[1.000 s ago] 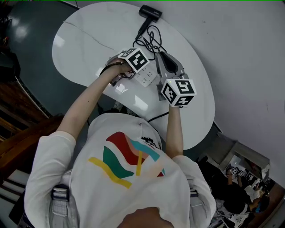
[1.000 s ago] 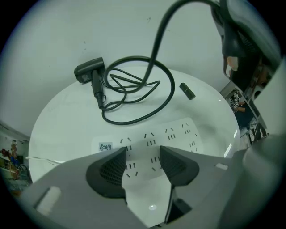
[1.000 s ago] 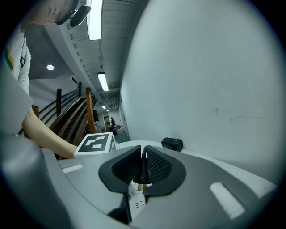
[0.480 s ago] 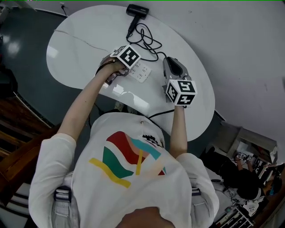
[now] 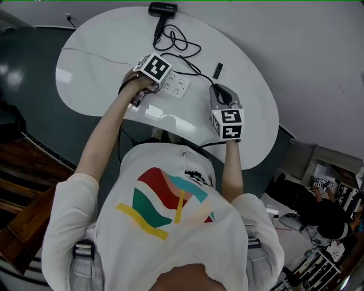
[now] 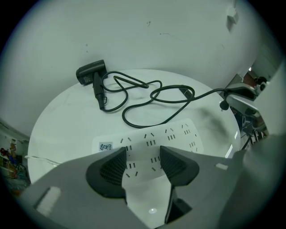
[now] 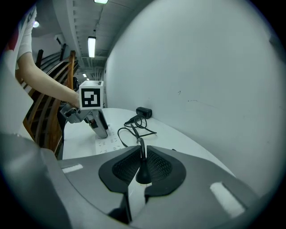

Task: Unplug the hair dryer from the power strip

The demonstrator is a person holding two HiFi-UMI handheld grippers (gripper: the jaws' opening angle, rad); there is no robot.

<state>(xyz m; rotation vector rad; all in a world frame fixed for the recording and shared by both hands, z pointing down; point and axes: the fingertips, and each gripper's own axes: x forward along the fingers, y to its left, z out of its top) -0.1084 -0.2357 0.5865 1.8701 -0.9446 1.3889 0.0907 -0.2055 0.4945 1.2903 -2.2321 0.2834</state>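
The left gripper (image 6: 143, 159) is pointing down with its jaws spread over the white power strip (image 6: 178, 134) just beneath them. The right gripper (image 7: 142, 154) is pinching the black plug (image 7: 143, 174) between its pads (clear of the strip, apart from the left gripper). The hair dryer (image 5: 162, 8) is lying beyond both grippers, and its cord (image 5: 187, 48) is looping back toward them.

The left gripper (image 6: 143, 166) has its jaws apart, nothing gripped, over a white power strip (image 6: 181, 133) lying on the white surface (image 6: 58, 129). Beyond the jaws a black cord (image 6: 147, 100) loops away to a hair dryer (image 6: 91, 72) at far left. The cord's other end reaches the right gripper (image 6: 243, 99) at far right.
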